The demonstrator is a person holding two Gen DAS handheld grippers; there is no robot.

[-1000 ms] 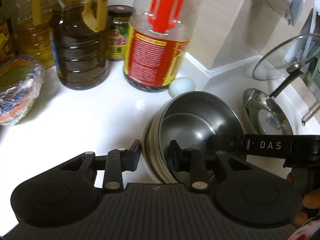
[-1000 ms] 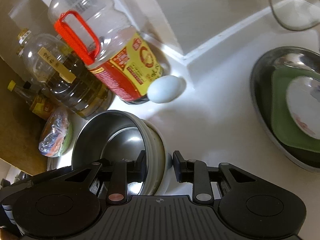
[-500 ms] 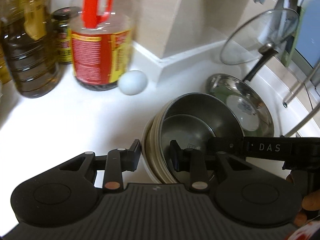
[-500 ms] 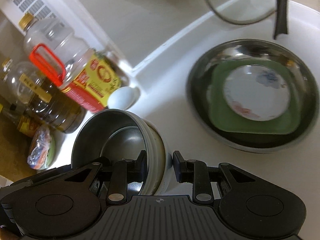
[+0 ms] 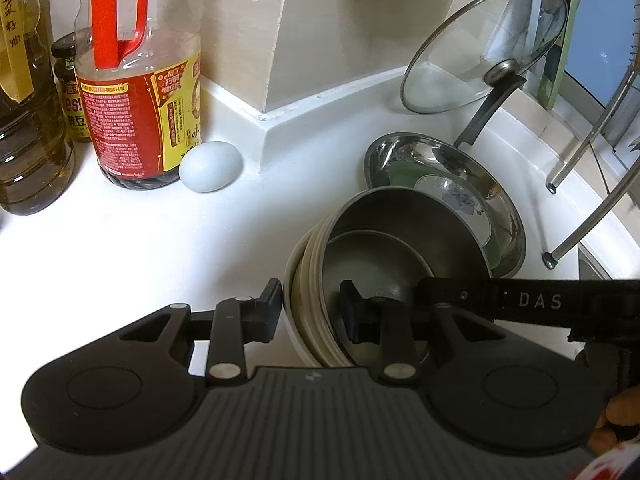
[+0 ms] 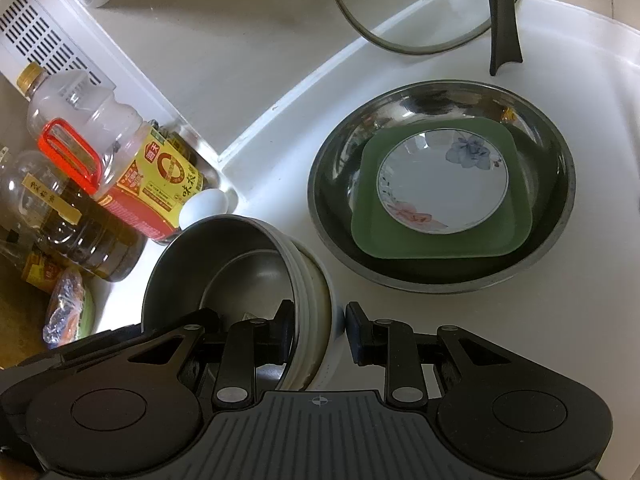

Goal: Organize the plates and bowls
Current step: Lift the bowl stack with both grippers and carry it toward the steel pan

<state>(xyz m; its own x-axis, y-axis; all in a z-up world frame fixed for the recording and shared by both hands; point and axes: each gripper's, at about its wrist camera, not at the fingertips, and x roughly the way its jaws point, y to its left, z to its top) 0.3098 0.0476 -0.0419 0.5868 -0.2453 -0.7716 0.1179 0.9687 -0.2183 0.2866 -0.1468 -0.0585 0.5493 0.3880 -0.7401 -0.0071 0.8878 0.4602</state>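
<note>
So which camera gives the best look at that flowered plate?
The right wrist view: the flowered plate shows whole, lying on the green square plate. In the left wrist view, the held bowl stack hides most of it.

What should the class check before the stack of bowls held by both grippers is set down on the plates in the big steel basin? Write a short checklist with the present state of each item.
1. Left gripper clamps the rim of the stack of nested bowls: ok.
2. Right gripper clamps the opposite rim: ok.
3. Stack held level: not ok, it tilts.
4. Wide steel basin has a landing spot, with only the square green plate and white flowered plate lying flat inside: ok.
5. Pale egg stands apart from the stack: ok.
6. Black handle of the glass lid is outside the basin: ok.
</note>
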